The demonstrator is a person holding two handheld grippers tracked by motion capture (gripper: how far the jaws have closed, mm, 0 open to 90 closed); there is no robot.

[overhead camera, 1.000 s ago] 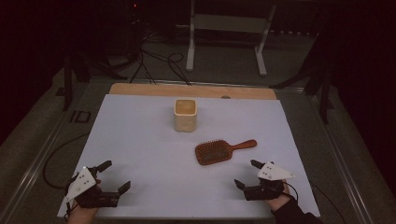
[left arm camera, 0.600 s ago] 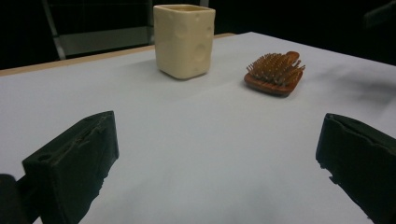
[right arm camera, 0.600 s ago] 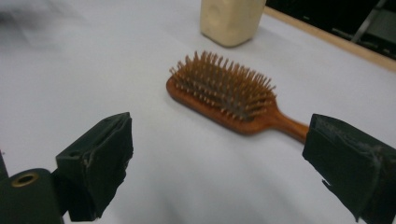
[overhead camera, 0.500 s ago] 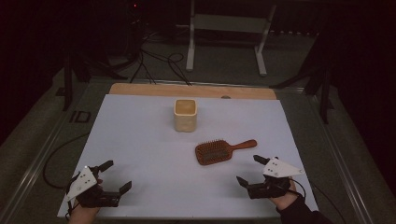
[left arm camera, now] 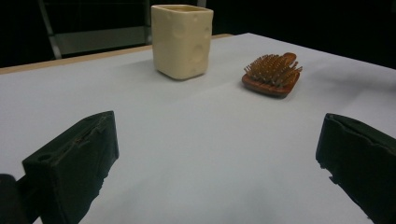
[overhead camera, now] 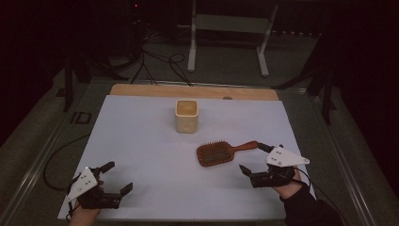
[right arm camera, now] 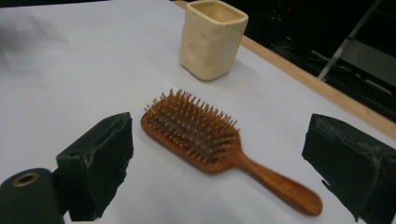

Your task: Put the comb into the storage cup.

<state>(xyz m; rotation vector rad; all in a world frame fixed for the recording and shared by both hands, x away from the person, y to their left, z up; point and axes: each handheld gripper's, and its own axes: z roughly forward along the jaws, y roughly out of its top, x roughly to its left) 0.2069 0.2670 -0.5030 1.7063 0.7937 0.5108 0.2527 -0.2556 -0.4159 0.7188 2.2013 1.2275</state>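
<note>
The wooden hairbrush (overhead camera: 225, 151) lies bristles up a little right of the middle of the high view, on the white table sheet (overhead camera: 141, 141), its handle running toward the upper right; in the right gripper view it sits at centre frame, handle pointing to the lower right, lying between the two black jaws but touching neither. The right gripper (overhead camera: 256, 160) is in the lower right of the high view, just beside the end of the handle, jaws spread wide and holding nothing; a dark sleeve (overhead camera: 308, 209) comes in behind it from the bottom edge. Above the brush, near the upper middle of the high view, stands the cream square cup (overhead camera: 187, 115), upright and apart from the brush. The left gripper (overhead camera: 115, 178) rests in the lower left corner, well apart from both things, jaws likewise wide apart and empty.
</note>
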